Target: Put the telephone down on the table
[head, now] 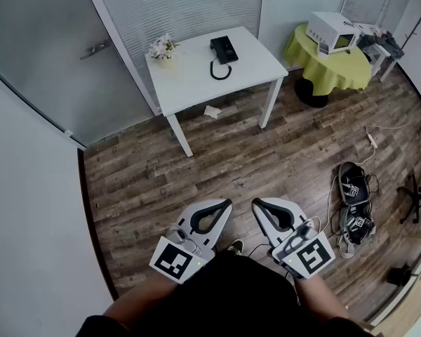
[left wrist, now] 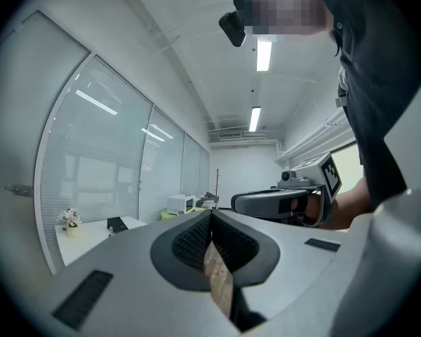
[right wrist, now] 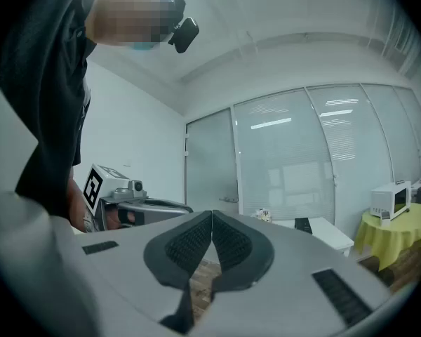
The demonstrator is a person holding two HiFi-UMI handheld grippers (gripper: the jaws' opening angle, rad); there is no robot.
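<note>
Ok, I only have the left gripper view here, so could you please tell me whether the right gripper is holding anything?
Observer: No. In the right gripper view, the right gripper has its jaws together with nothing between them.
Operator: Thank you. Is anything lying beside the telephone on the table?
Observer: Yes. The head view shows a black curved piece on the tabletop just in front of it. I cannot tell whether it is the handset or the cord.
Operator: And is there anything on the floor near that table?
Observer: A small white scrap lies on the wood by the table's near edge.
</note>
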